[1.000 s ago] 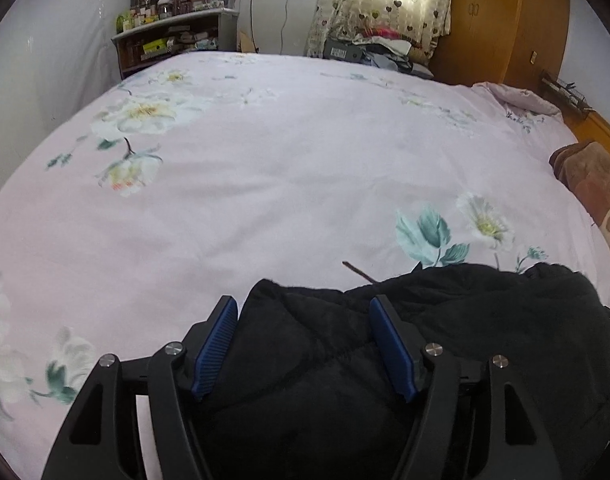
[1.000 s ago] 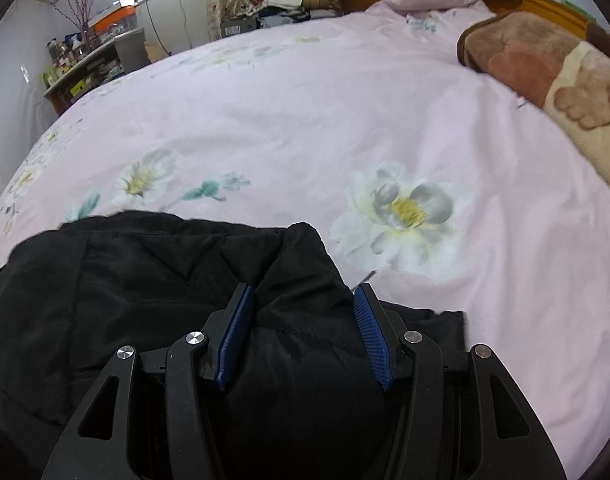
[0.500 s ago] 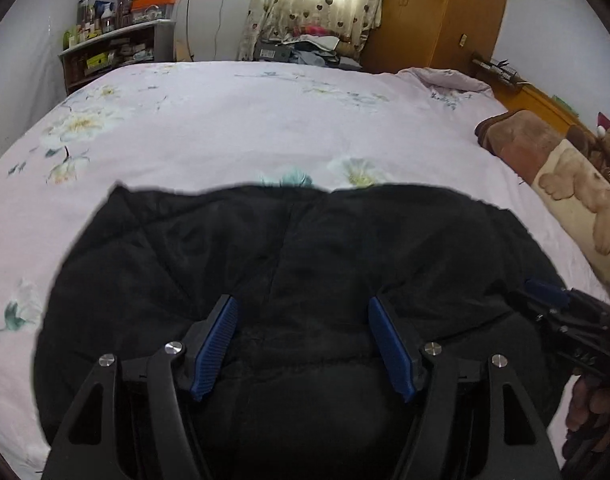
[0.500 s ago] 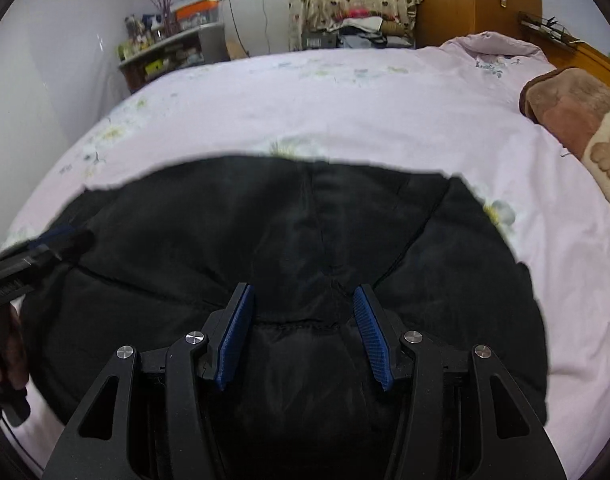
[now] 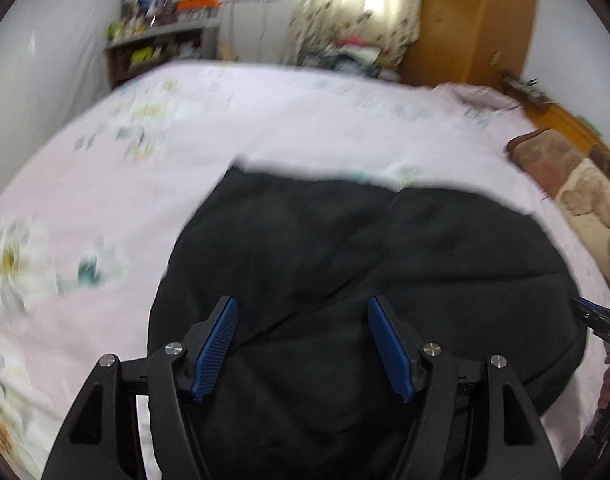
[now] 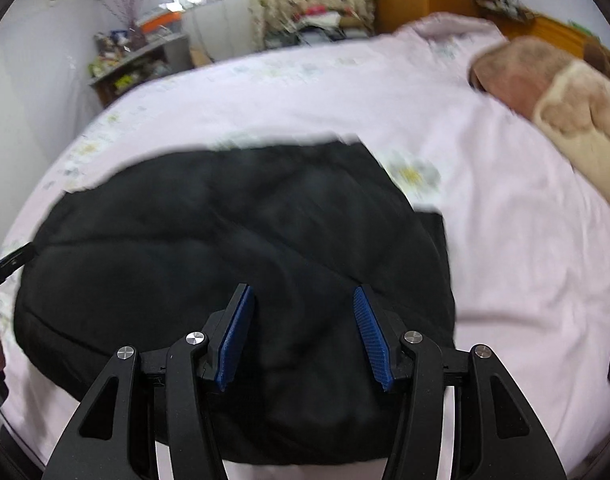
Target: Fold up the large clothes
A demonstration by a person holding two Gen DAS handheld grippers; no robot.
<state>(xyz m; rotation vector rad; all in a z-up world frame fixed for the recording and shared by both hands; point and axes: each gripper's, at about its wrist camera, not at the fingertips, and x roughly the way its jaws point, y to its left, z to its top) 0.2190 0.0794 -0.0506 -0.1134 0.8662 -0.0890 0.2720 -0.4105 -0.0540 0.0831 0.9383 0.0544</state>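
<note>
Your left gripper (image 5: 301, 344) and right gripper (image 6: 301, 336) both stand part open over the black coat (image 5: 365, 272). Dark fabric fills the gap between each pair of blue pads; blur prevents confirming whether either set actually pinches it. The coat lies bundled on the near part of the pink bed (image 5: 265, 120), directly ahead of and beneath both grippers, its long axis running left to right. Neither gripper is nearer. No containers are in view.
</note>
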